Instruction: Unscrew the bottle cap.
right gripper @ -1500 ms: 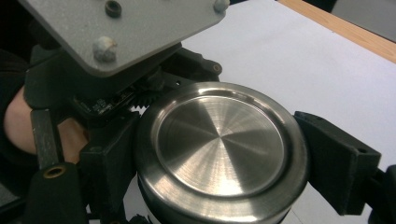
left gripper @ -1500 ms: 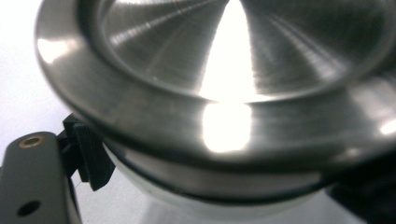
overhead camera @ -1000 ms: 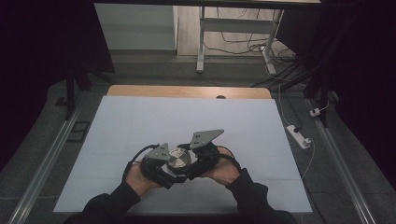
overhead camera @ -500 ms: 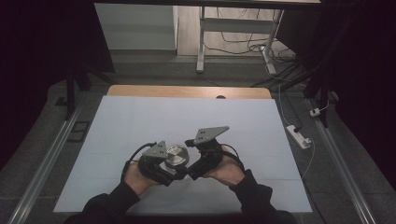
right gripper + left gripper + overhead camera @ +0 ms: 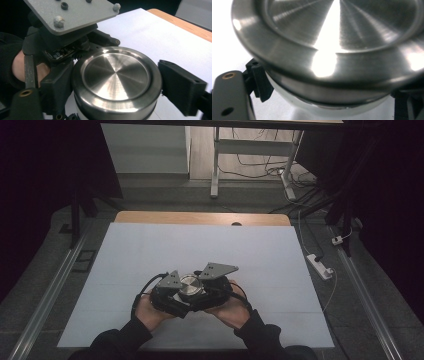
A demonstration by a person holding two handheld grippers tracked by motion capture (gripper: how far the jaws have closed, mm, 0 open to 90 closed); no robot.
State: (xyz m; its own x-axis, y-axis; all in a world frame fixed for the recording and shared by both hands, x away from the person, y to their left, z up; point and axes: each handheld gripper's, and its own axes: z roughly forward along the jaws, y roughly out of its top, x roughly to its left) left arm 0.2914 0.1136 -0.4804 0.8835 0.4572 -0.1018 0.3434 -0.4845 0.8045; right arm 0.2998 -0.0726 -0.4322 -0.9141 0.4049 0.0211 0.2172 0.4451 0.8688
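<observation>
Brushed steel lid (image 5: 116,73) caps a white jar (image 5: 329,106) on the white table (image 5: 150,250), contents hidden. Left gripper (image 5: 167,292) clamps it; right gripper (image 5: 212,287), jaws just closing, pinches its lid.

No readable text, label, brand or number anywhere. Metal lid (image 5: 116,75) plain brushed steel, unmarked. Circuit board (image 5: 58,53) print too small to read.

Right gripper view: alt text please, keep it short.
A round brushed-steel lid on a white-bodied container sits between the right gripper's two black jaws, which press its sides. Behind it, the left gripper with its grey plate, held in a hand, reaches the container over a white table.
</observation>
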